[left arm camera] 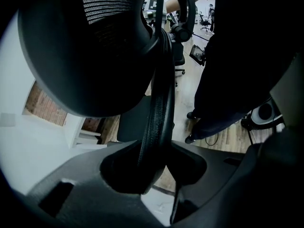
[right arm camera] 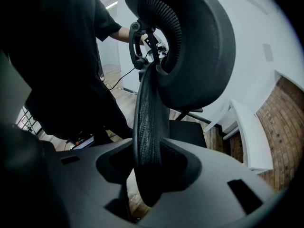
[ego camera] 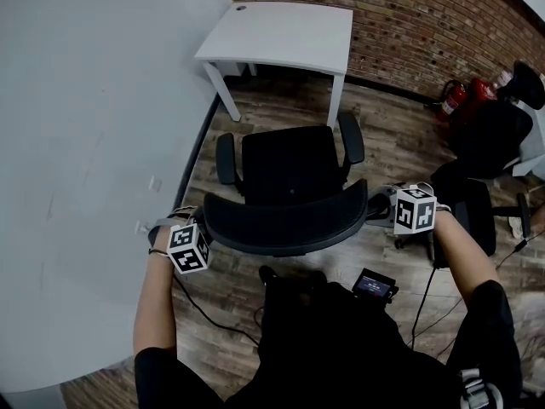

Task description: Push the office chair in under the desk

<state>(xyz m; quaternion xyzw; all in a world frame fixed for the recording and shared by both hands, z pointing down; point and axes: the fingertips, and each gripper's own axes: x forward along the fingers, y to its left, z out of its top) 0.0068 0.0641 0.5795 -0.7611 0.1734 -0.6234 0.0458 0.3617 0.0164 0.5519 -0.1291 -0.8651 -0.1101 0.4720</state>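
Your left claw [left arm camera: 154, 167] and right claw [right arm camera: 149, 170] pinch the chair back [ego camera: 285, 220]; uneven pushing could swing an armrest [ego camera: 352, 139] into the worktop leg [ego camera: 336, 99]

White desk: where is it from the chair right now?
In the head view the white desk stands top centre, against the brick wall, just beyond the office chair, whose seat is not yet under it.

Desk [ego camera: 281, 37] in far left corner of floor [ego camera: 387, 147], against brick wall [ego camera: 409, 24]. Before desk, apart from it: office chair [ego camera: 289, 173], seat toward desk. Left gripper [ego camera: 207, 231] at left end of backrest [ego camera: 285, 221], right gripper [ego camera: 381, 207] at right end, rim between jaws. Second chair [ego camera: 477, 207] right; fire extinguishers [ego camera: 464, 96] behind it, by brick wall.
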